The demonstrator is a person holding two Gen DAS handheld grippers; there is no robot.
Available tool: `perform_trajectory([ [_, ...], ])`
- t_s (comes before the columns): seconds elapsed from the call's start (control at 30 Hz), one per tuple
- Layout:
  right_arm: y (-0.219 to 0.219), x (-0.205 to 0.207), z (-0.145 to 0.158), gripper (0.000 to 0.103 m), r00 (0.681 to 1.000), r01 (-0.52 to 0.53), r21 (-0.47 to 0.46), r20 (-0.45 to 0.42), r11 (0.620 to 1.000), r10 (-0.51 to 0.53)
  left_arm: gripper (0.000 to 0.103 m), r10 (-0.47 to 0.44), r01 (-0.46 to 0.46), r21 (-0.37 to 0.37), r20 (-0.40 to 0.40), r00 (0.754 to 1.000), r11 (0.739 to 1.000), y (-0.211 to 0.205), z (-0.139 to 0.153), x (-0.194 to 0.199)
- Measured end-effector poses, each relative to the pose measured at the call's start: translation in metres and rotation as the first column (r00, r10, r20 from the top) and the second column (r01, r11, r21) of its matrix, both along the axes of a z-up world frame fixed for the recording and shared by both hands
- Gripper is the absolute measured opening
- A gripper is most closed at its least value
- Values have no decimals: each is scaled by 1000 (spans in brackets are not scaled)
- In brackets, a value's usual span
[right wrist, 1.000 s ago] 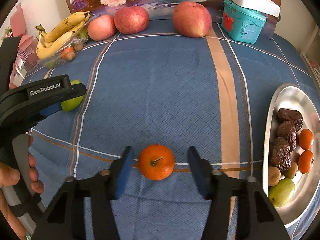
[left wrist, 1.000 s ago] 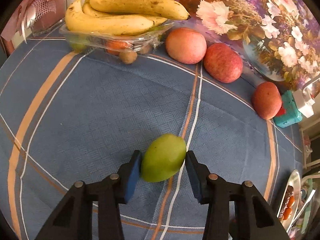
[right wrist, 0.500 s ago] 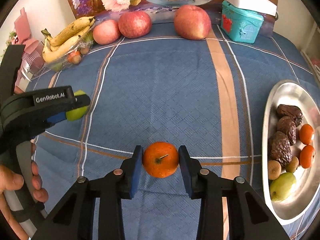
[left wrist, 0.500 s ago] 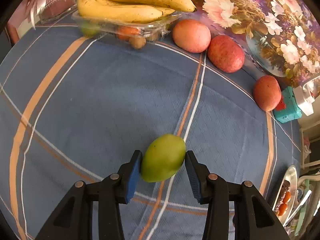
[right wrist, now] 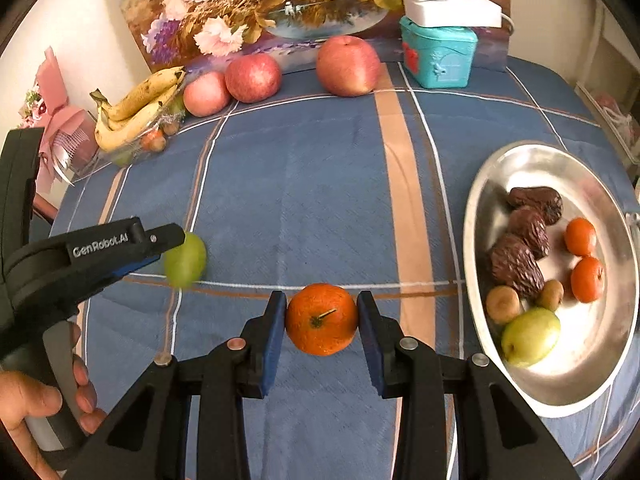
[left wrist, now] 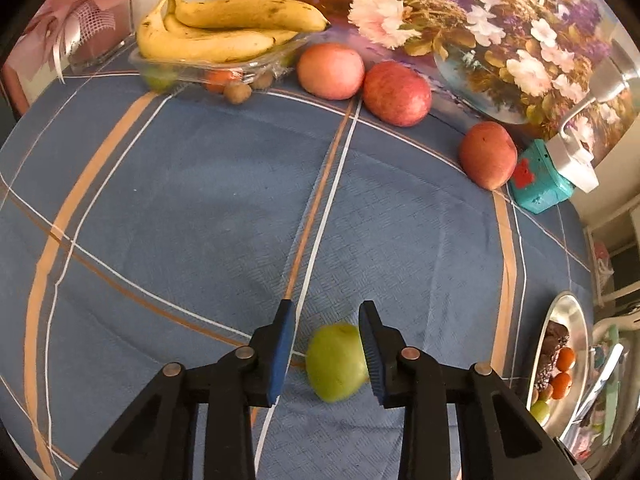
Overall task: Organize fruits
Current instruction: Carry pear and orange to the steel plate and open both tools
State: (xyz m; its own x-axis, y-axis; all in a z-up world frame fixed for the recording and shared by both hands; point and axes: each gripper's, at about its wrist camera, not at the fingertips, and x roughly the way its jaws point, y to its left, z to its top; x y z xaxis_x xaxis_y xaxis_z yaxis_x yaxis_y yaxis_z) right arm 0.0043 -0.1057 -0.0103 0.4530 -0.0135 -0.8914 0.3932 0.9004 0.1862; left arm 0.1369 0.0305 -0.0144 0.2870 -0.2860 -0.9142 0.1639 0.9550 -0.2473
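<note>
A green fruit (left wrist: 336, 362) shows blurred low between my left gripper's (left wrist: 326, 316) fingers. It lies against or behind the right finger (left wrist: 370, 344), with a clear gap to the left pad (left wrist: 282, 344). The jaws are closing and do not press on it. In the right wrist view the same green fruit (right wrist: 186, 259) is a blur just past the tip of the left gripper (right wrist: 170, 244), which a hand (right wrist: 36, 404) holds. My right gripper (right wrist: 321, 304) is shut on an orange (right wrist: 321, 320), both blue pads against its sides, above the blue checked cloth (right wrist: 320, 200).
A silver tray (right wrist: 520, 156) at the right holds dark dates, two small oranges, brown fruits and a green one. At the back stand bananas (left wrist: 224, 32) on a clear tray, three red apples (left wrist: 398, 94), a teal box (right wrist: 438, 56), a flower painting and a pink gift box (left wrist: 80, 20).
My right jaws closed on the orange and rose with it. The green fruit, first between the left pads, has slid down and right, and the left jaws have narrowed. Both views have pulled back.
</note>
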Motion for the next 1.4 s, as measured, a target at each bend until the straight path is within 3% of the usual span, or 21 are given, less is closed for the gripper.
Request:
perform_trajectory([
  [0.2,-8,-7,0,37,1000,10,33,6,999,-10,40,-12,11,-35,-43,999,999,-4,-6,-1],
  [0.27,-10,-8,0,37,1000,15,38,7,999,-16,58,-26,26,-1,-42,999,1000,-9,-8,-3],
  [0.3,-11,-8,1,37,1000,17,41,8,999,-18,59,-36,36,4,-44,998,999,-11,-9,-5],
  [0.43,-15,-9,2,37,1000,27,54,12,998,-28,59,-76,72,-46,-93,993,996,-22,-17,-10],
  [0.7,-20,-12,4,38,999,44,70,21,997,-46,58,-147,145,-21,-137,980,989,-43,-30,-22],
  [0.77,-20,-12,4,38,998,49,72,22,996,-51,51,-149,146,-28,-137,979,989,-45,-29,-22],
  [0.83,-22,-12,5,38,998,52,76,24,996,-54,50,-150,146,-39,-145,978,989,-48,-30,-21],
  [1.2,-36,-18,6,38,996,81,105,40,991,-85,50,-128,123,-58,-96,987,991,-48,-12,-22],
  [1.4,-73,-37,11,38,977,193,127,68,973,-203,50,-186,184,-62,-29,982,981,-69,11,-33],
])
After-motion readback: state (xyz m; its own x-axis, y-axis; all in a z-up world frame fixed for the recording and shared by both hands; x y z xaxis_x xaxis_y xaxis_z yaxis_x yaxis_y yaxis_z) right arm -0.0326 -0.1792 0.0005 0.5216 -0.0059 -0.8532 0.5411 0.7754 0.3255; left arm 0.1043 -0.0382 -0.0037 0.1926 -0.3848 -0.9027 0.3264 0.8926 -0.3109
